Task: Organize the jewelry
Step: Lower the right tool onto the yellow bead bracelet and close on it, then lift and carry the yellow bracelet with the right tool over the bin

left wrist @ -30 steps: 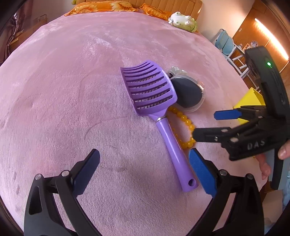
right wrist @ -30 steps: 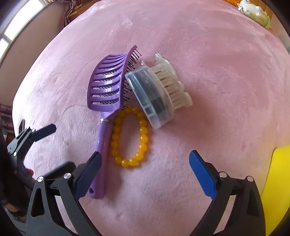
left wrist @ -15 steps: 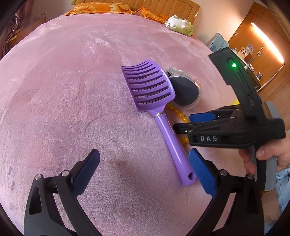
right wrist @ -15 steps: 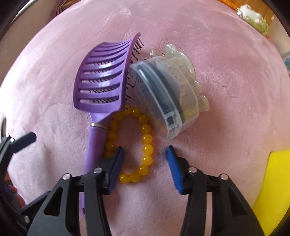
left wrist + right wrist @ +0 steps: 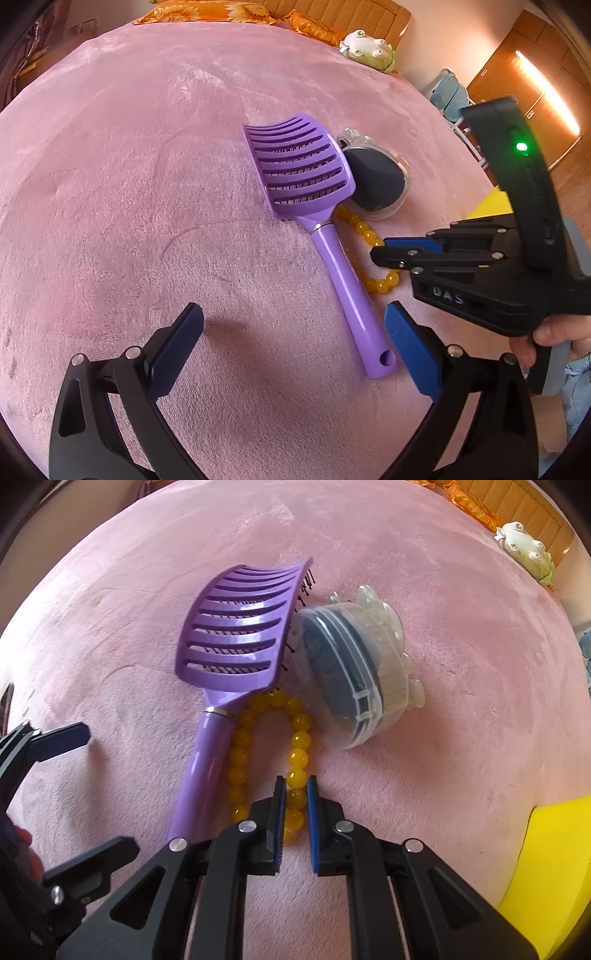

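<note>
Right wrist view: right gripper [image 5: 296, 805] clamped on yellow round-bead bracelet [image 5: 295, 744], mid pink plush bedspread [image 5: 461, 664], touching purple plastic vented hairbrush [image 5: 229, 653]; left gripper [image 5: 293, 345] wide, empty; risk: loop snags brush handle on lifting, dragging it.

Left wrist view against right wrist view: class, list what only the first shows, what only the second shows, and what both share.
Only the left wrist view: the right gripper's black body with a green light, and a wooden wardrobe.

Only the right wrist view: the right gripper shut on the yellow bead bracelet, and the pale hair claw under the round clear case.

Both: the purple hairbrush, bracelet, case, pink blanket, and the open left gripper.
</note>
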A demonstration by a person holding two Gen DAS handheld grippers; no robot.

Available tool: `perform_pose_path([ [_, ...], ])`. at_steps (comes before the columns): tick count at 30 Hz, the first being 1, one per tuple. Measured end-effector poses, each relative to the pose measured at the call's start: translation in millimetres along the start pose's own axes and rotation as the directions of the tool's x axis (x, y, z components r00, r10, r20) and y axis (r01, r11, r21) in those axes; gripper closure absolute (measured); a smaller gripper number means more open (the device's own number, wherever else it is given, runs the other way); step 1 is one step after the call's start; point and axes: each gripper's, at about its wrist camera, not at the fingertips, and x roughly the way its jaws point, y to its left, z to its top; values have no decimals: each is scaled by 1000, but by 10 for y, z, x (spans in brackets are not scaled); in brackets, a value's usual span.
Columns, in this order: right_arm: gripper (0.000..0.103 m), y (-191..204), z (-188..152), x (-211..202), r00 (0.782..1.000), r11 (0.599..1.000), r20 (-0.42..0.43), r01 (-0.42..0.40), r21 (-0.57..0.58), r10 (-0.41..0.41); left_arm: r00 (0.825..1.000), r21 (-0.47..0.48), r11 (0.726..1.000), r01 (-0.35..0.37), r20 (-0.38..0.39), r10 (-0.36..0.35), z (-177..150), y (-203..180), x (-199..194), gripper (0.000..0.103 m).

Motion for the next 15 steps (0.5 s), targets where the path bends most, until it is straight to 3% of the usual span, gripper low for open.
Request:
perform_pose_path([
  [7, 91, -34, -96, -318, 998, 999, 55, -24, -37, 26, 1000, -7, 1000, 2, 6, -2, 24, -64, -30, 7],
  [15, 91, -381, -322, -801, 991, 998, 122, -59, -21, 61, 1000, 28, 1000, 0, 11, -1, 109, -376, -64, 7],
])
